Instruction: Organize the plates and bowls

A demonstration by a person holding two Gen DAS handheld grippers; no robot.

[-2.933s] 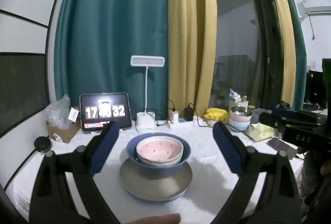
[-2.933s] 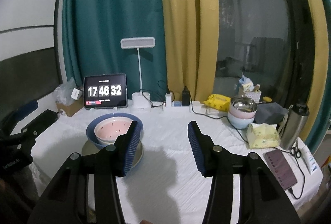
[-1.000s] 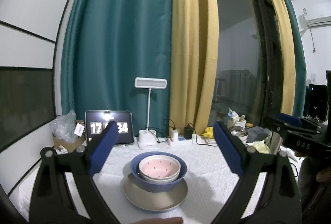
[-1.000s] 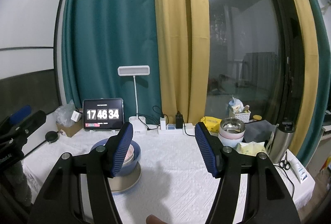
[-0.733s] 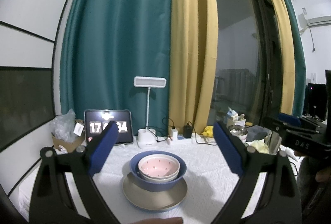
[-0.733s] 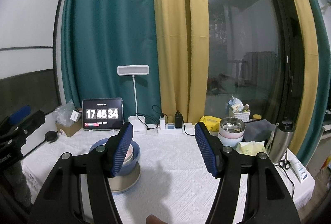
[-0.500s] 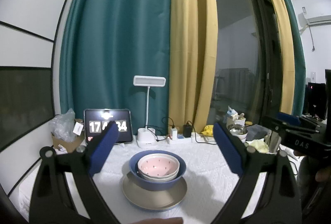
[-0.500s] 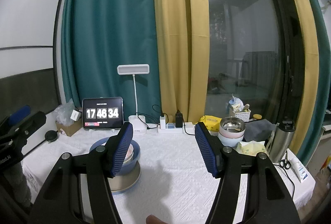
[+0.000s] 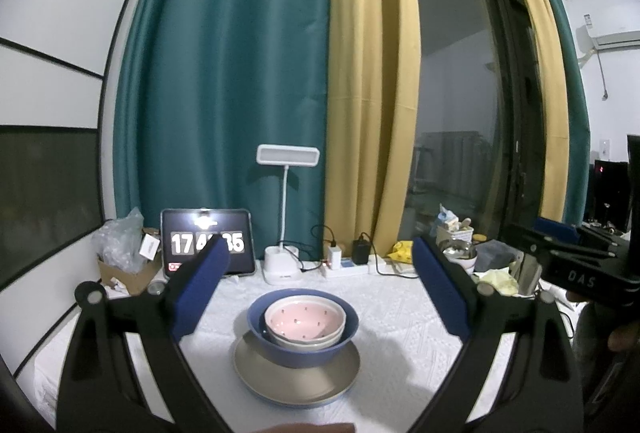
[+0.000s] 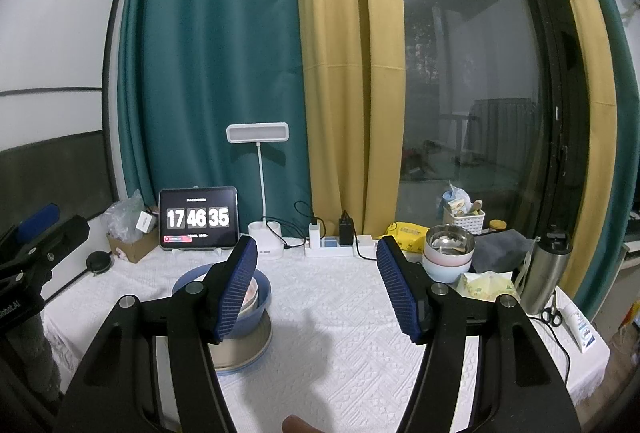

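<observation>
I'm looking across a table under a white embossed cloth, pushed up against teal curtains and mustard-yellow curtains that frame a dark glass window. Along the back edge stand a black tablet showing a flip clock, a white desk lamp with a flat rectangular head, and a white power strip with plugs; off to the right sit a small stack of pale bowls topped by a steel one, a yellow packet of tissues and a steel flask. The task's stack is mid-table: a pink speckled bowl nested in a white one, inside a deep blue bowl, on a flat beige plate with a blue rim. My left gripper hangs above and in front of that stack, its blue pads spread wide with nothing between them. My right gripper stands well apart from the dishes, jaws parted about halfway and empty — the stack lies behind its left finger. Compared with three seconds back, both cameras sit higher and show more curtain; the dishes have not shifted, and over the last second nothing but the clock has changed.
</observation>
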